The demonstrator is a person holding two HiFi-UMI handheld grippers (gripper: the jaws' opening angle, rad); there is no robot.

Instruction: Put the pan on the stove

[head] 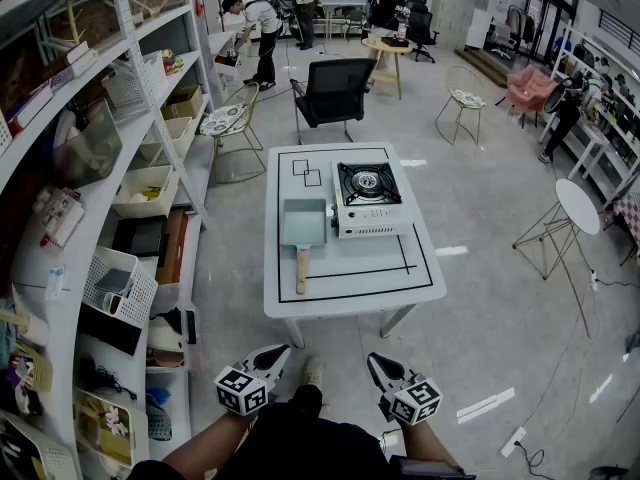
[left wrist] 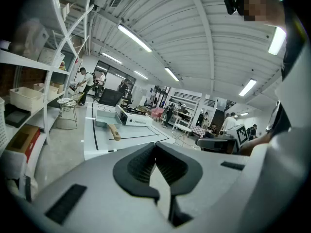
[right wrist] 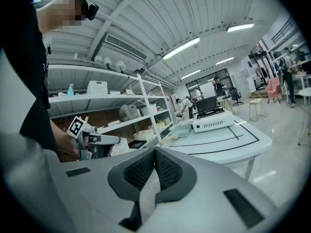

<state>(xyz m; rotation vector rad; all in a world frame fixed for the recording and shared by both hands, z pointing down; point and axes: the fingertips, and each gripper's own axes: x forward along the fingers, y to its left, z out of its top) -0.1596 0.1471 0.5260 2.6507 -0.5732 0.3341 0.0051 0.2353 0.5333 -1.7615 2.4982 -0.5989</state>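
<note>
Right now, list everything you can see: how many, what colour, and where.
table: one, white with black lines, centre of the floor
pan: one, pale blue with wooden handle, on the table, left of the stove
stove: one, white with black burner, on the table's far right part
office chair: one, black, just beyond the table
shelves: one long run, white, packed, along the left
round table: one, white, right of the table
people: at least three, white and dark tops, far end of the room
left tongs: one, grey, shut, empty, short of the table
right tongs: one, grey, shut, empty, short of the table
</note>
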